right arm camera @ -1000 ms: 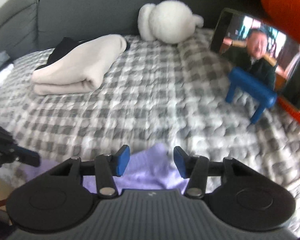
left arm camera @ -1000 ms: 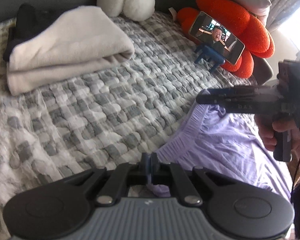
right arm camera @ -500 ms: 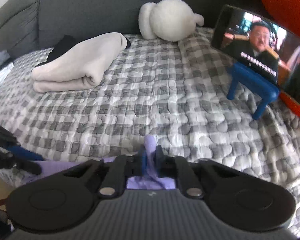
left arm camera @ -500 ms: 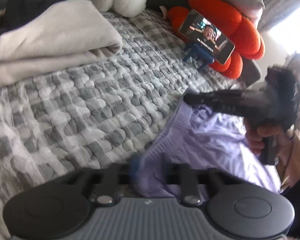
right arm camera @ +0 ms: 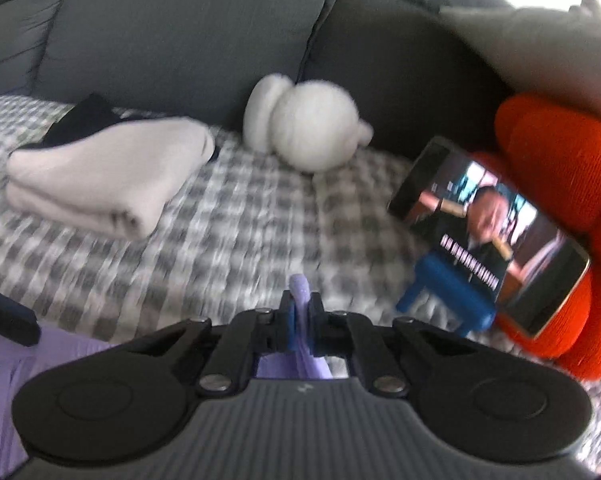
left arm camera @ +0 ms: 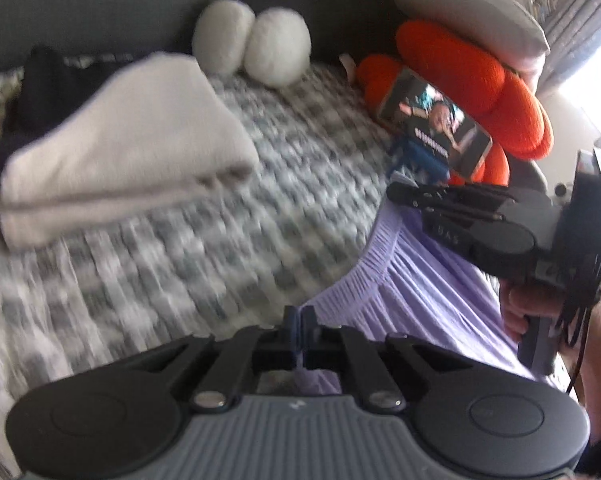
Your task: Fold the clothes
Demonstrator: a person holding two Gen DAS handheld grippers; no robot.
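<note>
two grippers have the lilac garment [left arm camera: 412, 292] by its gathered waistband, one at each end. the left gripper [left arm camera: 299, 332] has its jaws pressed together on a corner of the band, a scrap of lilac showing between and behind the pads. the right gripper [right arm camera: 300, 322] is likewise closed down on the cloth, a lilac tuft poking up past its tips. in the left view the right gripper [left arm camera: 404, 194] sits ahead and to the right, with the band running in a sagging curve between the two and the body of the garment trailing down behind toward the person. ahead of both lies the checked cover [right arm camera: 228, 240]; a folded cream towel [right arm camera: 108, 184] rests far ahead to the left, a white plush [right arm camera: 312, 136] straight ahead at the back, and a phone [right arm camera: 488, 236] on a blue stand [right arm camera: 448, 300] ahead to the right against an orange cushion [right arm camera: 556, 168]. both views are blurred, so motion seems under way. the step looks like carrying the garment out over the cover to spread it. to do it well, draw the grippers apart until the band goes straight, keep them level, hold both pinches firm, and lay the cloth down short of the towel and left of the stand so it cannot snag.
</note>
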